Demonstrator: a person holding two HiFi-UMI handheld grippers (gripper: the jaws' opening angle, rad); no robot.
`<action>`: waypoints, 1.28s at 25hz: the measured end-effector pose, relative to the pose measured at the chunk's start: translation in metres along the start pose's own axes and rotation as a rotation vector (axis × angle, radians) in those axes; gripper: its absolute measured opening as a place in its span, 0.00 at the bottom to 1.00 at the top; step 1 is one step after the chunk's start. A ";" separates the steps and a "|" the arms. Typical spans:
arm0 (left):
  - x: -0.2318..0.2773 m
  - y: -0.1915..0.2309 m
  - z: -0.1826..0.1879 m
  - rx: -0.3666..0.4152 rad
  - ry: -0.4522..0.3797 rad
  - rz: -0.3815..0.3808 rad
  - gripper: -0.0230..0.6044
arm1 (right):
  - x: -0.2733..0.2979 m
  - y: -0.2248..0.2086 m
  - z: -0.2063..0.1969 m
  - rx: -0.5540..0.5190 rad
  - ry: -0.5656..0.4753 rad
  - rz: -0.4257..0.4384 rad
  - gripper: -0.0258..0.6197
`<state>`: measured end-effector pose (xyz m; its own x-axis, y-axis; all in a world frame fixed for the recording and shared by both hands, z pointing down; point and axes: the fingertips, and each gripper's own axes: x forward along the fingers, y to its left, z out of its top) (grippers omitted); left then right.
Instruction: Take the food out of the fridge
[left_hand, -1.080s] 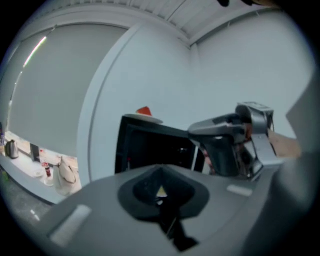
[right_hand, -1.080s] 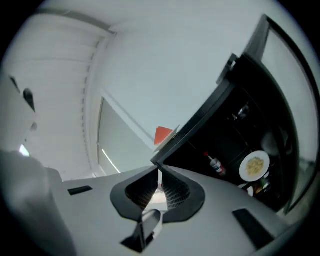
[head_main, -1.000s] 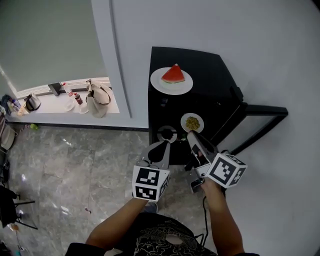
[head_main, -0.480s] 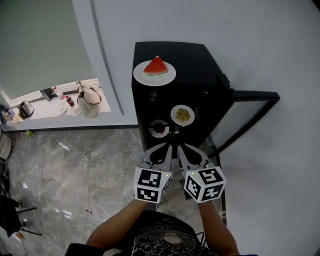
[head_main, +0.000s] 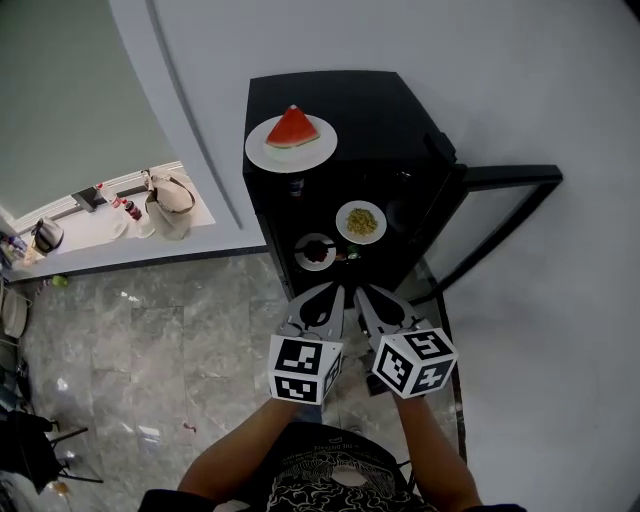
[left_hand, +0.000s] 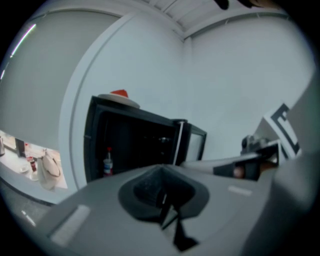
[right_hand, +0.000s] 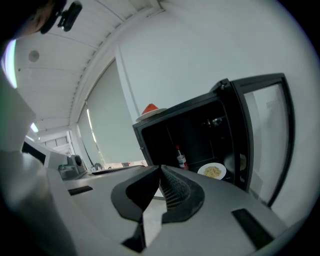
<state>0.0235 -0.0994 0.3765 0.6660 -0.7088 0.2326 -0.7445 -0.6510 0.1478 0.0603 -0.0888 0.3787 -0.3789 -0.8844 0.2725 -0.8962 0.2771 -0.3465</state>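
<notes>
A black fridge (head_main: 390, 120) stands against the white wall with its door (head_main: 500, 215) swung open to the right. A watermelon slice on a white plate (head_main: 291, 140) rests on top of it. Inside, a plate of yellow food (head_main: 361, 222) sits on a shelf, and a plate of dark food (head_main: 316, 251) lies lower down. My left gripper (head_main: 333, 292) and right gripper (head_main: 362, 293) hang side by side in front of the fridge, both shut and empty, short of the plates. In the right gripper view the right gripper (right_hand: 161, 169) points at the yellow plate (right_hand: 212, 171).
A small bottle (right_hand: 181, 159) stands on the fridge shelf left of the yellow plate. To the left, a white ledge (head_main: 110, 225) under the window carries a beige bag (head_main: 165, 203), a kettle and bottles. Grey marble floor (head_main: 150, 340) spreads below.
The right gripper has rolled upright and dropped level beside the left one. Both grippers have sunk a little in front of the fridge.
</notes>
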 end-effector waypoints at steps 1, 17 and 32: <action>0.005 0.001 -0.002 0.000 0.007 -0.008 0.04 | 0.003 -0.008 -0.002 0.059 -0.012 -0.001 0.05; 0.129 0.041 -0.040 0.025 0.120 -0.160 0.04 | 0.113 -0.169 -0.061 0.692 -0.132 -0.120 0.06; 0.169 0.080 -0.060 0.079 0.212 -0.218 0.04 | 0.199 -0.255 -0.127 1.044 -0.184 -0.239 0.14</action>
<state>0.0743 -0.2550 0.4856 0.7788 -0.4831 0.4000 -0.5737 -0.8065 0.1428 0.1842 -0.2880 0.6350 -0.1024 -0.9398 0.3261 -0.2712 -0.2891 -0.9181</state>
